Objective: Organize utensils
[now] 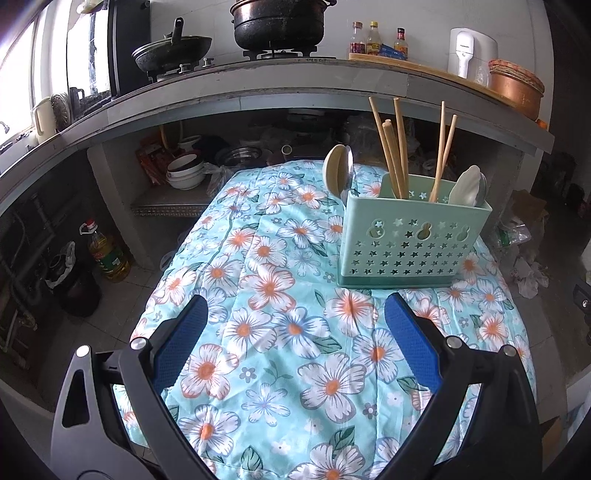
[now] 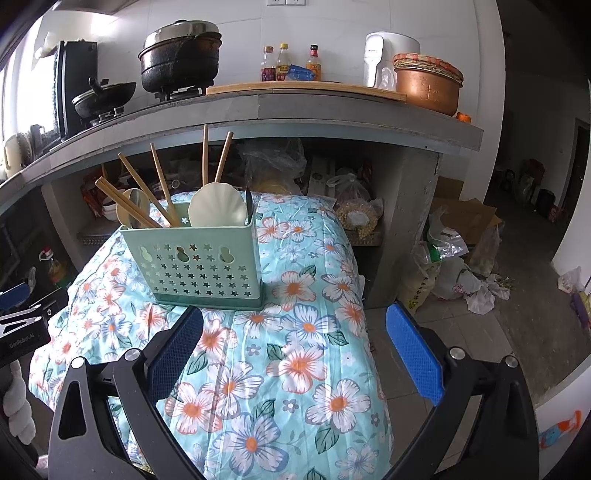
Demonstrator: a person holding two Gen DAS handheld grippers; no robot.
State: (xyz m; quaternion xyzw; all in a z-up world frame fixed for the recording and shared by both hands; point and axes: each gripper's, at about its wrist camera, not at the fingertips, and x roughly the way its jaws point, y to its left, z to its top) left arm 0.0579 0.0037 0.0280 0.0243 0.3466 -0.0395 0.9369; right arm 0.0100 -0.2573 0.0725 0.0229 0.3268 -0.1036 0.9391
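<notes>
- The left gripper [image 1: 295, 314] hangs over the near part of the cloth [image 1: 280, 369], its blue pads [image 1: 413, 343] spread wide with nothing between them.
- The right gripper [image 2: 295, 325] is likewise spread and empty, low over the cloth [image 2: 258, 387]; its right pad [image 2: 413, 350] sits past the cloth's right edge, over the floor.
- In the right view, the left gripper's body [image 2: 22, 325] shows at the left edge, near the cloth's left side.
- Just beyond both grippers, the green holder [image 1: 410, 240] stands upright on the far right part of the cloth, apart from either gripper.
- Chopsticks [image 1: 391, 147] lean out of the holder's middle sections; in the right view they [image 2: 147, 188] fan to the left.
- Pale spoons [image 1: 465, 188] stand at the right end, and another spoon [image 1: 334, 170] at the left end; a metal one seems to sit behind each, though it is hard to be sure.
- Farther back, a counter [image 1: 258, 92] carries a black pot [image 1: 277, 22], a wok [image 1: 170, 51], bottles [image 1: 376, 40], a white cooker [image 1: 469, 48] and a copper pot [image 1: 517, 85].
</notes>
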